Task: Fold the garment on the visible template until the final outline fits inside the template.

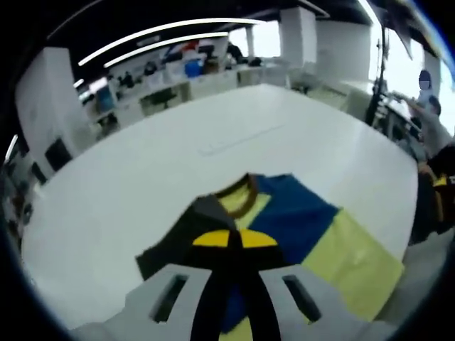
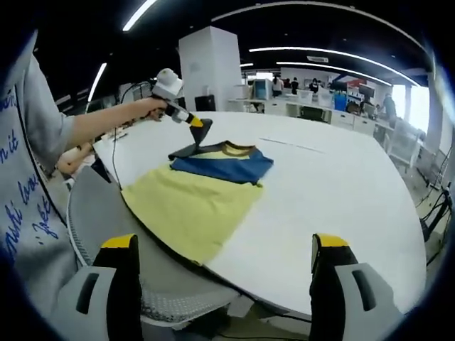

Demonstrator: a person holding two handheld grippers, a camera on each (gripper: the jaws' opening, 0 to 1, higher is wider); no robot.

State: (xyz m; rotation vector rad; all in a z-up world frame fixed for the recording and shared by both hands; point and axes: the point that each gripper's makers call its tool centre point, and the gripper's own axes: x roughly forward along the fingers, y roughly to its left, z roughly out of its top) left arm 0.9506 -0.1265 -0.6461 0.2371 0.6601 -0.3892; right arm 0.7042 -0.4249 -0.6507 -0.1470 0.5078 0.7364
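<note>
The garment (image 2: pixel 213 181), a shirt of pale yellow, blue and dark grey panels with a brown collar (image 2: pixel 229 148), lies partly folded on the white table (image 2: pixel 334 192). My left gripper (image 2: pixel 197 122), held by a person's hand, is shut on the dark grey sleeve (image 2: pixel 193 145) and pulls it up into a peak. In the left gripper view the yellow-tipped jaws (image 1: pixel 235 239) meet over that dark cloth (image 1: pixel 181 238), with the blue and yellow panels (image 1: pixel 306 220) to the right. My right gripper (image 2: pixel 224 245) hangs open near the table's edge, apart from the shirt. Faint template lines (image 2: pixel 291 144) mark the table beyond the shirt.
A grey mesh chair (image 2: pixel 106 206) stands at the table's near edge under the yellow hem. The person's arm and grey sleeve (image 2: pixel 43 135) fill the left. Desks, monitors and a white pillar (image 2: pixel 210 67) stand beyond the table. Another person (image 1: pixel 426 114) is at the far right.
</note>
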